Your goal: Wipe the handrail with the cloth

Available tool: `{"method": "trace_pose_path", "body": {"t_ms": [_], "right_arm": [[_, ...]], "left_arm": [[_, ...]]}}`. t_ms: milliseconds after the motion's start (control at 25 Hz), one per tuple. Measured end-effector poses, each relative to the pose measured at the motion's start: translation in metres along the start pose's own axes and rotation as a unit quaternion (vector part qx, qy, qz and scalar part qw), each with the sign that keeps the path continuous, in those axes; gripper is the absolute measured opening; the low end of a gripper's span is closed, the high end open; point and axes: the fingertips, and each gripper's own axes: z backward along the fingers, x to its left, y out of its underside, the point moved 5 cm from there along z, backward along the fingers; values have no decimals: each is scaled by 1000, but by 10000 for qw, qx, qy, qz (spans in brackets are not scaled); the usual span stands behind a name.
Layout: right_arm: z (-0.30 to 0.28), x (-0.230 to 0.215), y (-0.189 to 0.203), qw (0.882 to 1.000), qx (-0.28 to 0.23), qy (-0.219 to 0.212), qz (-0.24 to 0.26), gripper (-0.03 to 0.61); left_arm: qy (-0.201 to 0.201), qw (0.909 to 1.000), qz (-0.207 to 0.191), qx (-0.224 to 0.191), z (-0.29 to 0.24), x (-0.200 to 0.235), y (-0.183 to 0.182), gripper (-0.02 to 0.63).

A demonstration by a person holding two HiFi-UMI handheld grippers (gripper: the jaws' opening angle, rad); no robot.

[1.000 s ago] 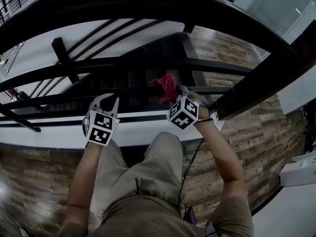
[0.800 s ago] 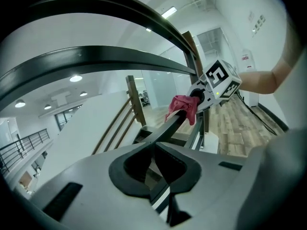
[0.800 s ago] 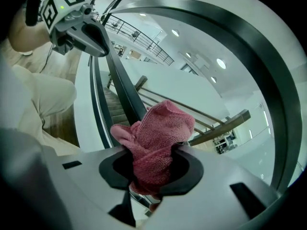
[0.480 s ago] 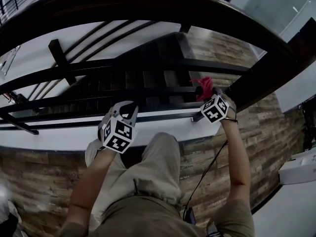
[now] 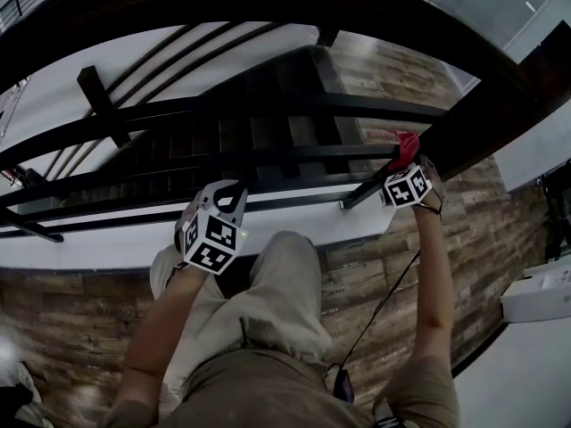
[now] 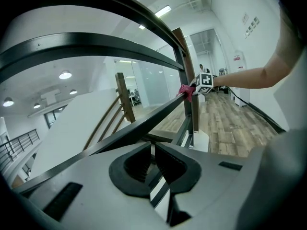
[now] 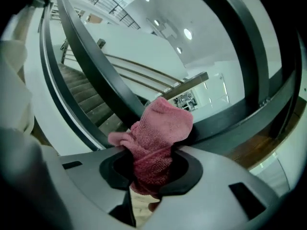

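Bunched pink cloth (image 7: 160,143) between the jaws of the right hand-held gripper (image 7: 152,169), against the dark curved handrail (image 7: 108,92)

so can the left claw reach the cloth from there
Probably not without moving: the pink cloth is clamped in the right claw, well along the rail from the shut left claw. Nothing blocks the way.

Grey plastic left gripper (image 5: 225,196), marker cube at rear: fingers (image 6: 122,178) pressed together, pointing forward and slightly down. Grey plastic right gripper (image 5: 403,160), arm outstretched to the right: fingers (image 7: 191,172) clamped on crumpled pink terry cloth (image 7: 160,138).
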Motion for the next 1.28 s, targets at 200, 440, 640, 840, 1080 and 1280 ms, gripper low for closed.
{"method": "trace_pose_path", "body": {"t_ms": [200,440,640,840,1080,1280], "right_arm": [[19,32,19,9979,-515,-224,-318,114],[-11,65,38,9805,-524,-851,-1694,114],[-30,53,16,9624,-1025,-227,-2507,115],[-37,46,0,9277,-1663,80,-3341,115],[-2,77,-41,9139,-2647,42,-3078,115],[3,94,-61,9232,-2611,-35,-2819,115]], "left_arm": [[29,10000,81,7,-5,-4,5,20],[47,9996,184,203,-11,-10,18,20],[11,9993,184,320,-8,-10,25,20],[-94,9991,251,326,-2,-5,29,20],[-163,9985,330,408,2,3,43,20],[-271,9977,408,478,11,12,53,20]]}}
